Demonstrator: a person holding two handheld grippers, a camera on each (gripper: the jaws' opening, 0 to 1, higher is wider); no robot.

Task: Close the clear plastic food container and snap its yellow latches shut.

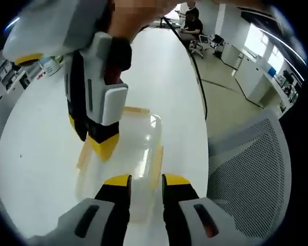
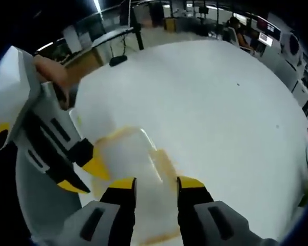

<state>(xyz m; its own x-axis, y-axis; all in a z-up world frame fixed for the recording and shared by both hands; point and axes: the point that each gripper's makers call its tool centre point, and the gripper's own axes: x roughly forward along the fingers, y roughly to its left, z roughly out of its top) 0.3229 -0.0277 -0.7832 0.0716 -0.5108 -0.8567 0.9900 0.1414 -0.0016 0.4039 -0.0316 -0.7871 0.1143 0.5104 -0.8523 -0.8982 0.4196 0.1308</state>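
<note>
Left gripper view, near to far: left gripper (image 1: 146, 180), 2 yellow-tipped fingers (image 1: 118, 180) spread with a gap, straddling the near edge of 1 clear plastic container (image 1: 138, 146). Container lies on the white counter (image 1: 41, 154), its long axis running away from the camera along the fingers' line, lid on top. Yellow latches: 3 discernible in this view — 1 on left long side (image 1: 84, 154), 1 on right long side (image 1: 156, 161), 1 at far end (image 1: 136, 109); whether each is snapped down, cannot tell. Right gripper (image 1: 105, 146) comes down from above-left onto the container's left portion, yellow tips at the lid; its fingers' spacing not legible here. Beyond the counter edge, right: 1 mesh-back chair (image 1: 251, 169); far off, seated person(s) at desks, count unclear. Right gripper view: right gripper (image 2: 154, 183), 2 fingers spread, container (image 2: 128, 154) between and just beyond them, blurred; yellowish latch strip (image 2: 164, 161) along its right side. Left gripper (image 2: 84, 171) enters from the left, tips touching the container's left edge.
</note>
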